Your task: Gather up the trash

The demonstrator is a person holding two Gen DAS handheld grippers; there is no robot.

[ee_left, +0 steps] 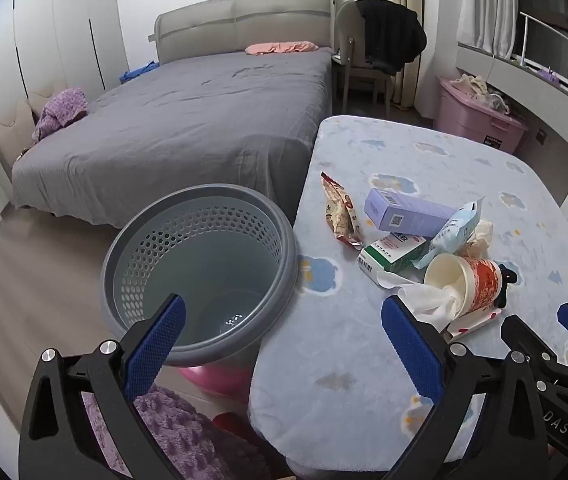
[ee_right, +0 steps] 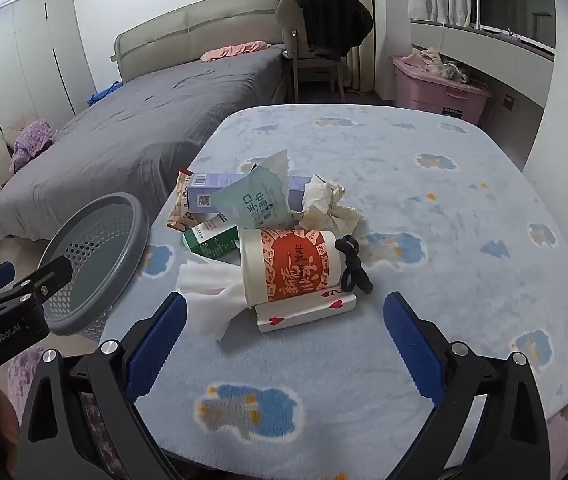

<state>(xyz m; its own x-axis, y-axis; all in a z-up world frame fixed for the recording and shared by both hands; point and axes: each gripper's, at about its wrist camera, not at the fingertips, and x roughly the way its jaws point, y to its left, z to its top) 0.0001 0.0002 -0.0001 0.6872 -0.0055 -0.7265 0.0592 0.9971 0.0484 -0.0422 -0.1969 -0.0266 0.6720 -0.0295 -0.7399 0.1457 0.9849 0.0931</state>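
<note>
Both grippers are at full spread and hold nothing. The left gripper [ee_left: 282,326] hangs tilted downward over the gap between the bin [ee_left: 200,264] and the table [ee_left: 463,160]: its left finger shows in front of the bin's near rim, its right finger in front of the table's fleece cover, and neither blue pad presses on anything. The right gripper [ee_right: 284,322] is likewise tilted downward over the table [ee_right: 463,220], its jaws wide apart and empty; the trash pile lies just beyond its fingertips, apart from both pads. The pile sits near the table's left edge. A paper cup [ee_right: 289,266] lies on its side with the mouth toward the bin, resting partly on a playing card [ee_right: 307,312]. A white tissue [ee_right: 214,304] spreads from the cup mouth toward the right gripper's left finger. A black hair tie [ee_right: 351,264] lies against the cup base. Behind the cup are a green box [ee_right: 212,242], a purple box [ee_right: 220,194], a torn wipe packet [ee_right: 260,196], a crumpled paper [ee_right: 329,204] and a snack wrapper [ee_right: 182,204]. The bin stands on the floor against the table's left edge; it is grey and perforated, and its visible interior holds no trash. Each gripper shows at the edge of the other's view.
</note>
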